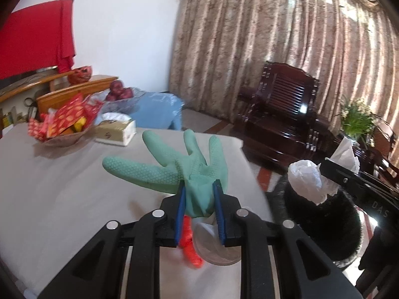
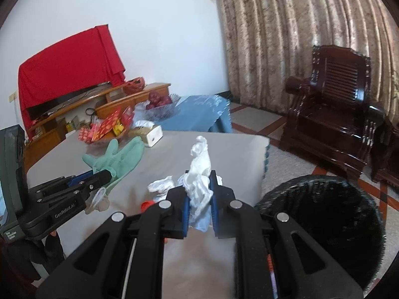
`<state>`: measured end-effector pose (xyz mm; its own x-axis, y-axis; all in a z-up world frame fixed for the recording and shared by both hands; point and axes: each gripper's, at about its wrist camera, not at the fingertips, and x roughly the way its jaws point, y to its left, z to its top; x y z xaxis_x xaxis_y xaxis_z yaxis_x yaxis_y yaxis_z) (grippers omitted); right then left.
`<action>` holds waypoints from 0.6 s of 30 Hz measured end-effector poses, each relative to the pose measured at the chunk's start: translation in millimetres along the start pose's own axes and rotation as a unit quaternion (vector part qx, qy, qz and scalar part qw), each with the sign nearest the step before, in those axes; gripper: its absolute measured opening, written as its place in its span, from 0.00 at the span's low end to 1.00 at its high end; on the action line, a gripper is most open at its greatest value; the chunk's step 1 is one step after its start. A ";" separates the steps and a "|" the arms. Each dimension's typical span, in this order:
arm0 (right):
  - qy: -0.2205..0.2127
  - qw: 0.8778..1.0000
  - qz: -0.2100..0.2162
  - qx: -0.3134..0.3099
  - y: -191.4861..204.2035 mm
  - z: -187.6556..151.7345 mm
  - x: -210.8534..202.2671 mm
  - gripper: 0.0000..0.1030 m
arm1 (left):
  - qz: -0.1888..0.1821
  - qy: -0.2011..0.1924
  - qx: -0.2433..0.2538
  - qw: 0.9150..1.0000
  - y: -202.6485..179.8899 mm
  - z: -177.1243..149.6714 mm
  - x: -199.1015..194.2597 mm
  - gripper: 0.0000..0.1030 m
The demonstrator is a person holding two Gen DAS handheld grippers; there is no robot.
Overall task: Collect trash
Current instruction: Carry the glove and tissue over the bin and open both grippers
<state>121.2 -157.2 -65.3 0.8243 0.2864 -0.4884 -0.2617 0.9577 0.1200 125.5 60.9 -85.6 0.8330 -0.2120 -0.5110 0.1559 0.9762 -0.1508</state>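
While the left gripper (image 1: 199, 199) clamps the limp green glove (image 1: 179, 164) at its cuff, the right gripper (image 2: 198, 194) pinches light, crushable tissue (image 2: 199, 174) mid-wad.

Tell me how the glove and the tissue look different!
The glove is green and bumpy with spread fingers; the tissue is white and crumpled. The left gripper holds the glove over the table; the right gripper holds the tissue beside the black bin. Both are pinched up off the table.
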 end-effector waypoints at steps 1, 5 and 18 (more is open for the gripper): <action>-0.002 1.000 -0.005 0.003 -5.1 0.4 -3.9 0.13 | -0.007 -0.002 0.004 1.000 -6.5 1.5 -0.1 0.21; -0.012 0.999 -0.032 0.012 -28.3 -0.8 -21.7 0.13 | -0.039 -0.006 0.019 0.999 -38.1 7.0 2.6 0.21; -0.015 0.990 -0.134 0.043 -114.5 -22.9 -66.7 0.13 | -0.141 0.005 0.076 0.987 -146.2 11.0 31.9 0.21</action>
<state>84.7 -286.6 -66.2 0.8729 0.0208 -0.4874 0.0113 0.9980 0.0629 135.2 -88.1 -70.6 0.7401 -0.4757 -0.4754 0.4593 0.8739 -0.1593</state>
